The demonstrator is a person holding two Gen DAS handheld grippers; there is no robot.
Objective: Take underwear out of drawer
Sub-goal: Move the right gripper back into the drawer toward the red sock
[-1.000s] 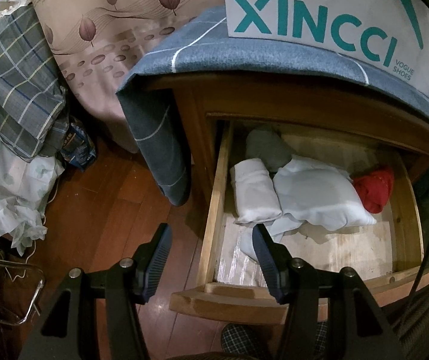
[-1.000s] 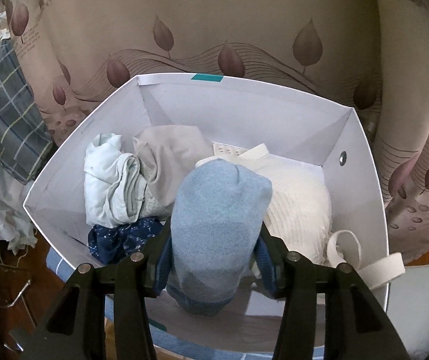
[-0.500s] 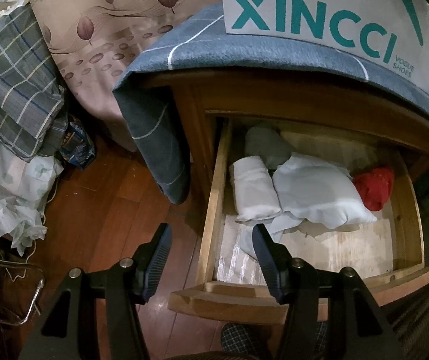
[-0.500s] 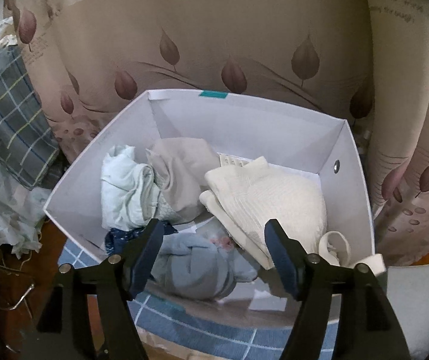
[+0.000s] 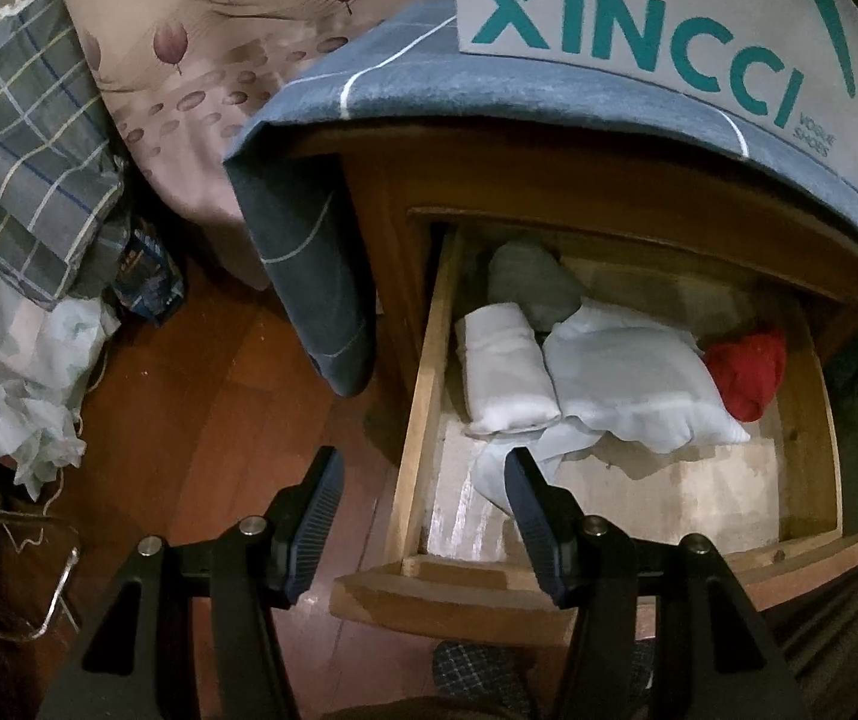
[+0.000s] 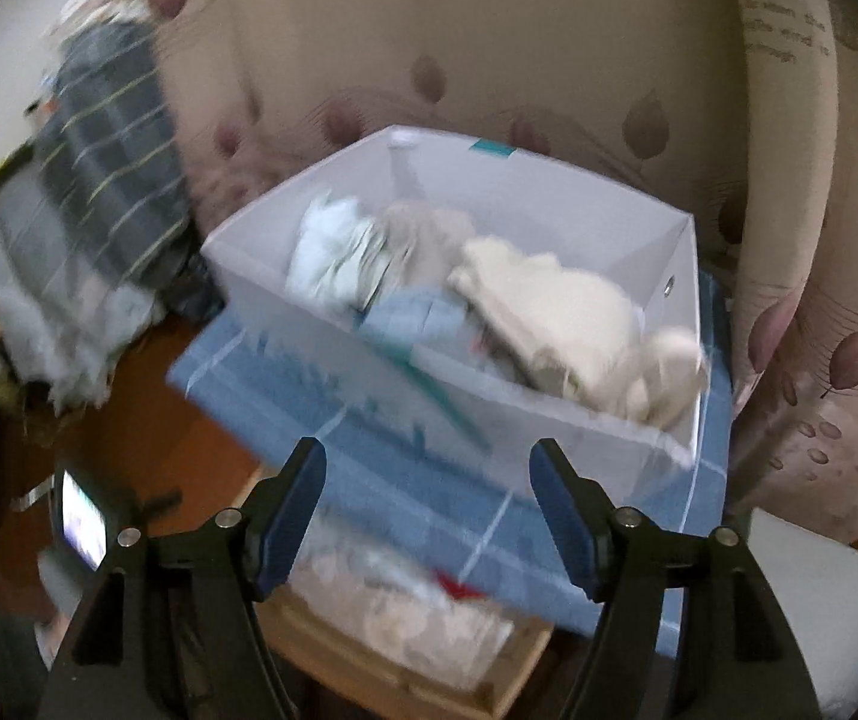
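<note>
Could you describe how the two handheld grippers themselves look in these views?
Both look alike: the left gripper and the right gripper each have a matte black angular frame with round silver bolts, and two dark blue fingers with ribbed pads. No cables, markings or sleeves show.

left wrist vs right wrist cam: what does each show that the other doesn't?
Left wrist only: the gray roll, two white folded pieces and red piece sharply inside the drawer, left gripper open and empty. Right wrist only: clothes inside the white box, right gripper open and empty. Both: box, blue cloth, plaid bedding.
</note>
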